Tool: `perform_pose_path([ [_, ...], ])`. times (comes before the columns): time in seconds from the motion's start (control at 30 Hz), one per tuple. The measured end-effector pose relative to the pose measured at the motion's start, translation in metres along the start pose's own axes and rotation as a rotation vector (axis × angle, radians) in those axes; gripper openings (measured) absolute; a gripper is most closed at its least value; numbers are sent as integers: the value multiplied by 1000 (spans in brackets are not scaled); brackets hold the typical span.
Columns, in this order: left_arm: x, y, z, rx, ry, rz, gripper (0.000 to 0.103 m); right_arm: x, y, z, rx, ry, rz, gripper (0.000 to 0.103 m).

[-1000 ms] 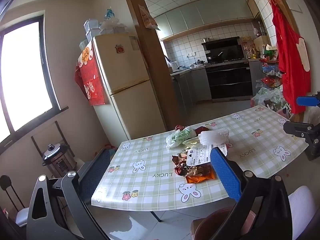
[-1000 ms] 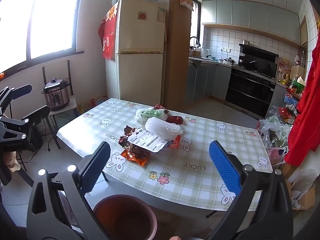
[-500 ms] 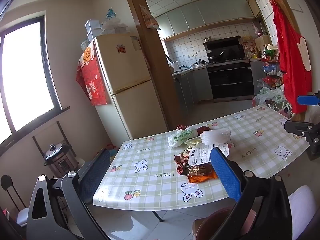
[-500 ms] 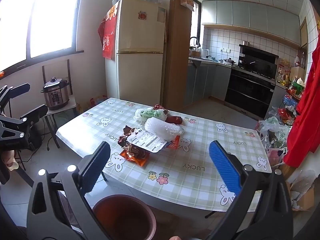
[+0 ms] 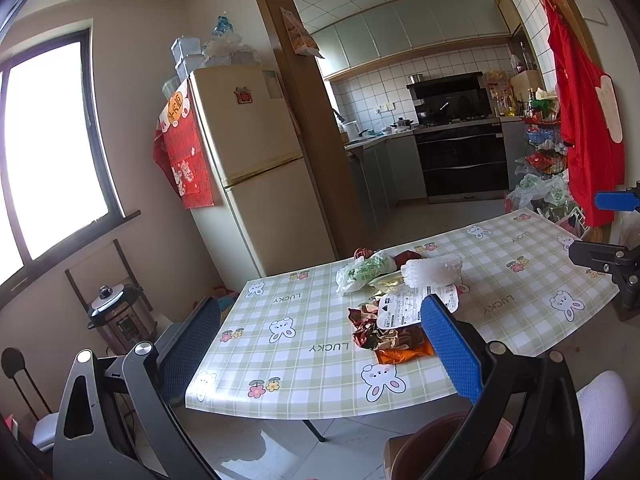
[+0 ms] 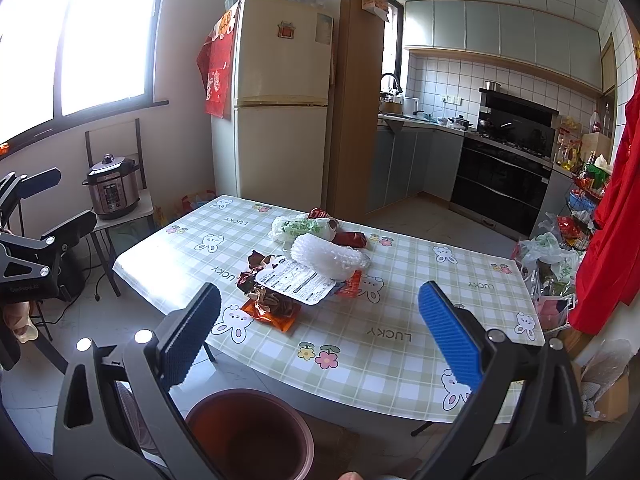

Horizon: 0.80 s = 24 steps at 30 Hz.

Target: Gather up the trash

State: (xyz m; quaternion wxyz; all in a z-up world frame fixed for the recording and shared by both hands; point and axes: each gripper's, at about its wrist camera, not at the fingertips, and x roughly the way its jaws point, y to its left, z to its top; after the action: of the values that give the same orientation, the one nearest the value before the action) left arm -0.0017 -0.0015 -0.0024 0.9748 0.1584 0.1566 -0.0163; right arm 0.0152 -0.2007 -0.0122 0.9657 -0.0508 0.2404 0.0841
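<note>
Both claws hang short of the green-checked table w/ bunny-print cloth (image 6: pixel 384 332), nothing picked yet. Left gripper (image 5: pixel 320 340) is spread wide, holding nothing; right gripper (image 6: pixel 320 332) is just as wide, also w/ nothing between its pads. The trash sits in one heap near the table's middle: a white printed flat pouch (image 6: pixel 296 280) lying on crumpled brown-and-orange foil wrappers (image 6: pixel 268 304), a white ribbed foam sleeve (image 6: pixel 326 258) touching its far side, then a green-and-white plastic bag (image 6: pixel 300 226) and a dark red packet (image 6: pixel 352 238) toward the table's far edge. The round brown plastic bin (image 6: pixel 250 432) waits on the floor just below the table's near edge, mouth up. Best play, prob.: go for the orange wrapper at the heap's near side first, come in low, pinch a raised crumple rather than a flat sheet, lift clear so the pouch doesn't drag off w/ it, then drop straight into the bin.
</note>
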Motion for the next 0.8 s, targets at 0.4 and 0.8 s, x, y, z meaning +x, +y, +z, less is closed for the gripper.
perform_pose_path([
  [0.4,-2,4,-1,-10,3,2,98,2,1,-2,0,0,2,98],
  [0.8,-2,4,-2,-12,3,0,98,2,3,-3,0,0,2,98],
])
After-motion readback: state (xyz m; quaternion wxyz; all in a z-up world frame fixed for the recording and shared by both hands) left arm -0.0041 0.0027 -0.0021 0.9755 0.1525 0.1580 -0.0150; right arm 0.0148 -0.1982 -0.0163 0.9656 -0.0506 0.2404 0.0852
